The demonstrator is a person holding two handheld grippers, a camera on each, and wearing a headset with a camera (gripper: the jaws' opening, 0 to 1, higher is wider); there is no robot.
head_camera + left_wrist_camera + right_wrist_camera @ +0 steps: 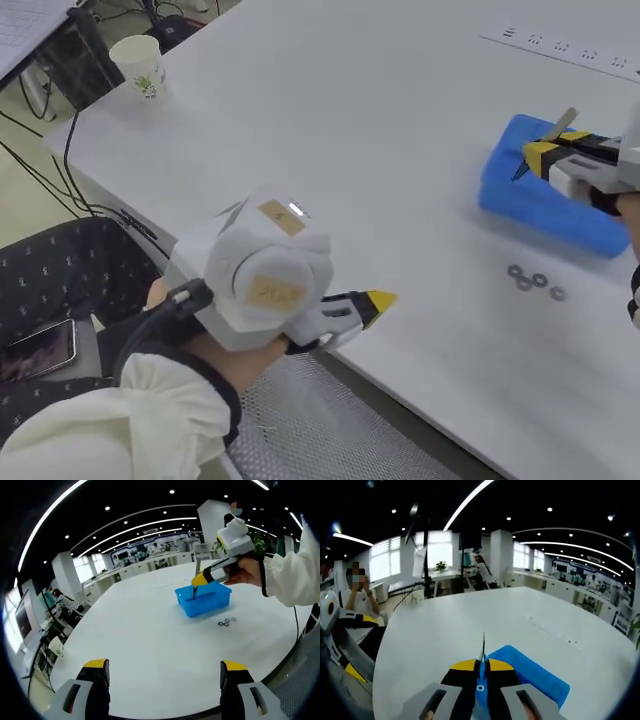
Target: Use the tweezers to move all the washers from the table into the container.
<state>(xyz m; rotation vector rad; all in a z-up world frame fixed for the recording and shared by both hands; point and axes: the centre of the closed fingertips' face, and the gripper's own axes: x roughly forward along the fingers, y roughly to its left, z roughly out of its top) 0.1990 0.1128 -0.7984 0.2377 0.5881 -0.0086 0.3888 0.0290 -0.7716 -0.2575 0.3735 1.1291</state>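
Note:
Several small metal washers lie in a cluster on the white table, just in front of the blue container. My right gripper is shut on thin metal tweezers, whose tips hang over the container's near left part. In the right gripper view the tweezers stick up between the closed jaws of my right gripper, above the container. My left gripper hovers open at the table's near edge, holding nothing. From my left gripper I see the container and washers far ahead.
A paper cup stands at the table's far left corner. A power strip lies at the back right. A phone rests on the chair by the near table edge, with cables on the floor to the left.

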